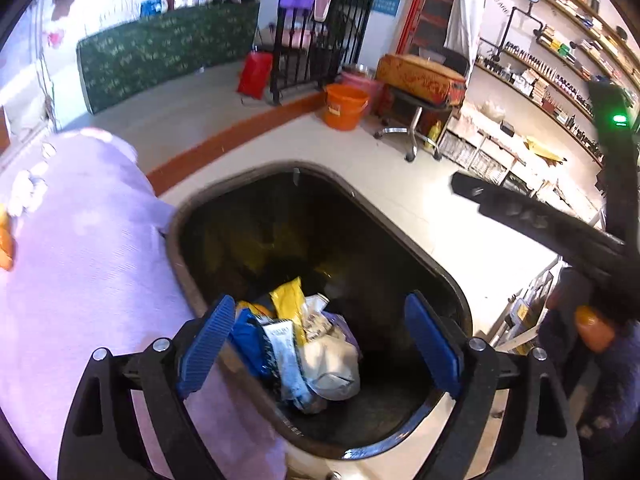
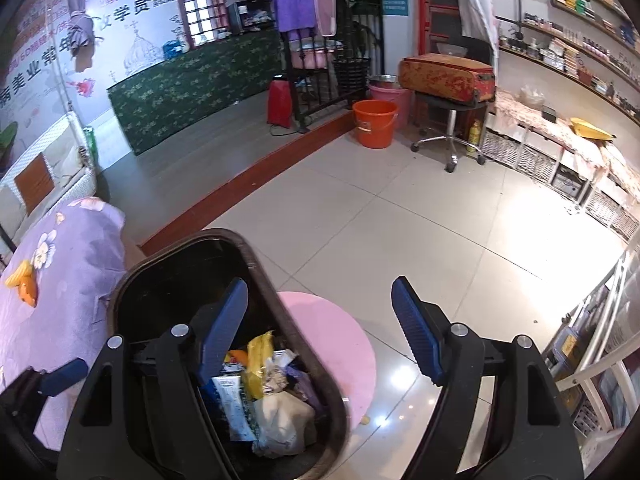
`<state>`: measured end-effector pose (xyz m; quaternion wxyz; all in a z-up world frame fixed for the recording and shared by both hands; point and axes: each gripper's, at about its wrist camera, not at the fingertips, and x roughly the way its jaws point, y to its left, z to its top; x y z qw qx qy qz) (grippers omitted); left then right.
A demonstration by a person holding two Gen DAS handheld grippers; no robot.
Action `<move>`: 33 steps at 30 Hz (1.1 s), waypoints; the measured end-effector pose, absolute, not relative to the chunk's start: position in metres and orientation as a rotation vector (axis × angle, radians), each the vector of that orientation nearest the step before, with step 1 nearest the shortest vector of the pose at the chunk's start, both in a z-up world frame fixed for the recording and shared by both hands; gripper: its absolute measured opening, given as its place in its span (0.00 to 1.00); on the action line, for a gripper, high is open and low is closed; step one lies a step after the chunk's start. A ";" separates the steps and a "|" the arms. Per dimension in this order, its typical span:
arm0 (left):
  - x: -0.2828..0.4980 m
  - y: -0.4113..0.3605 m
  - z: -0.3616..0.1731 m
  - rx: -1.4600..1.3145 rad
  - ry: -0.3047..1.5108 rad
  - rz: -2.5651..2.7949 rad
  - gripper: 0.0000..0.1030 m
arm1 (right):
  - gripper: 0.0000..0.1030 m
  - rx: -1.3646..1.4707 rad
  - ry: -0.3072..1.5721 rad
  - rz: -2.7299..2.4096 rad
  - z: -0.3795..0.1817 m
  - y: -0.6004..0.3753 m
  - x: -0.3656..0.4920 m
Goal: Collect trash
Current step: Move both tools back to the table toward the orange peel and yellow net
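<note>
A dark trash bin (image 1: pixel 400 216) stands on the tiled floor, with wrappers, a yellow packet and crumpled paper (image 1: pixel 304 344) piled inside. My left gripper (image 1: pixel 320 300) hangs open over the bin's mouth, nothing between its blue pads. In the right wrist view the same bin (image 2: pixel 256 256) and its trash (image 2: pixel 272 400) lie low and left. My right gripper (image 2: pixel 320 284) is open and empty, spanning the bin's right rim and a pink round disc (image 2: pixel 332 344). Orange and yellow scraps (image 2: pixel 24 284) lie on a purple floral cloth (image 2: pixel 60 260) left of the bin.
An orange bucket (image 2: pixel 374 124), a pink tub and a stool bearing a red suitcase (image 2: pixel 448 76) stand at the back. Low shelves (image 2: pixel 560 160) line the right wall. A raised wooden step (image 2: pixel 248 184) crosses the floor. A small yellow bit (image 2: pixel 365 419) lies on the tiles.
</note>
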<state>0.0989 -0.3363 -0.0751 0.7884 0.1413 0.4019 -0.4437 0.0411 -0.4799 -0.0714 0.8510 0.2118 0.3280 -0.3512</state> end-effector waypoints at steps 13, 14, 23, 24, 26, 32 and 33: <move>0.135 -0.244 -0.044 0.245 0.731 -0.737 0.89 | 0.72 0.366 0.700 -0.381 -0.060 -0.403 0.130; 0.142 -0.235 -0.044 0.237 0.735 -0.712 0.89 | 0.72 0.359 0.701 -0.345 -0.059 -0.394 0.138; 0.200 -0.146 -0.048 0.194 0.771 -0.489 0.89 | 0.72 0.260 0.728 -0.079 -0.045 -0.310 0.210; 0.205 -0.138 -0.049 0.190 0.773 -0.468 0.89 | 0.72 0.244 0.732 -0.051 -0.044 -0.300 0.220; 0.218 -0.116 -0.053 0.185 0.783 -0.422 0.89 | 0.72 0.207 0.746 0.008 -0.042 -0.279 0.241; 0.248 -0.072 -0.057 0.156 0.823 -0.323 0.89 | 0.72 0.120 0.770 0.153 -0.037 -0.222 0.309; 0.252 -0.067 -0.058 0.154 0.829 -0.314 0.89 | 0.72 0.111 0.778 0.171 -0.038 -0.215 0.321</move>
